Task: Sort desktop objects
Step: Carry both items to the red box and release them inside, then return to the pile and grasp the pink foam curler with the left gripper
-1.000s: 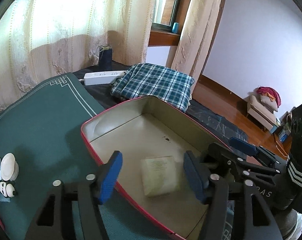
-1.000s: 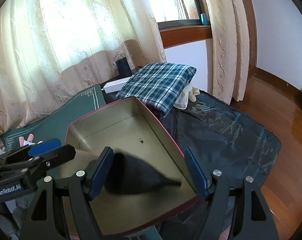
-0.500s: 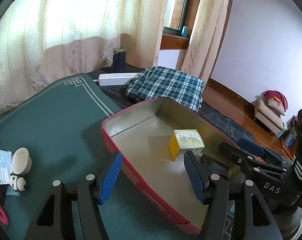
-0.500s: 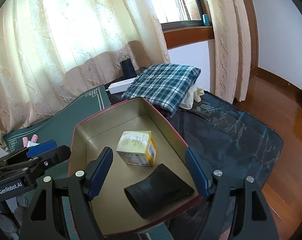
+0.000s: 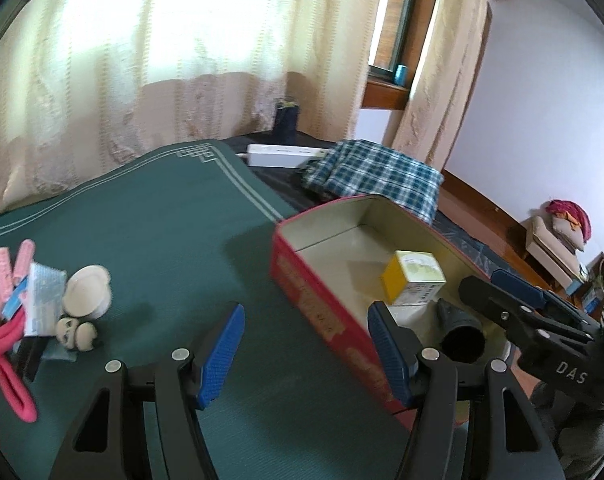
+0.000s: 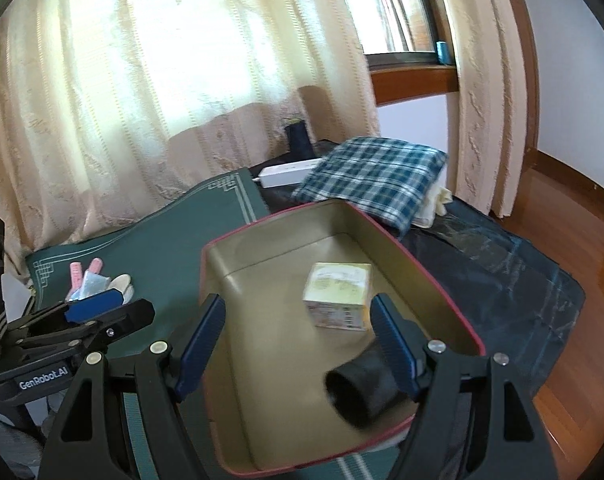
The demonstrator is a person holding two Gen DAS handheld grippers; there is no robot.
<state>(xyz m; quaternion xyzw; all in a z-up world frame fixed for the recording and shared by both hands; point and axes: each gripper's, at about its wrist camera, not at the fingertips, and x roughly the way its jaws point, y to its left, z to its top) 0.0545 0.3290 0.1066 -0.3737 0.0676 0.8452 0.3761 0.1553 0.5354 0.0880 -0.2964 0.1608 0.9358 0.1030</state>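
Note:
A red tin box [image 5: 322, 312] [image 6: 442, 276] with a beige inside sits on the green mat [image 5: 162, 220]. In it lie a small yellow-and-white carton [image 5: 414, 280] [image 6: 338, 292] and a black cone-shaped nozzle [image 5: 460, 332] [image 6: 362, 388]. My left gripper [image 5: 306, 356] hangs open over the mat by the box's near left wall, nothing between its fingers. My right gripper [image 6: 298, 348] stands open above the box's near end, holding nothing. At the mat's left lie a white round case [image 5: 88, 290], a panda figure [image 5: 76, 332], pink-handled pliers [image 5: 6, 344] and a small packet [image 5: 42, 300].
Behind the box lie a folded plaid cloth [image 6: 374, 180], a white power strip [image 6: 286, 172] and a dark cup [image 6: 298, 140], on a black sheet [image 6: 502, 264]. Curtains hang close behind the table. Wooden floor drops off at the right.
Both grippers have drawn back from the box and the left one has swung left. The carton and the black nozzle, blurred between the fingers a second ago, now rest in the box.

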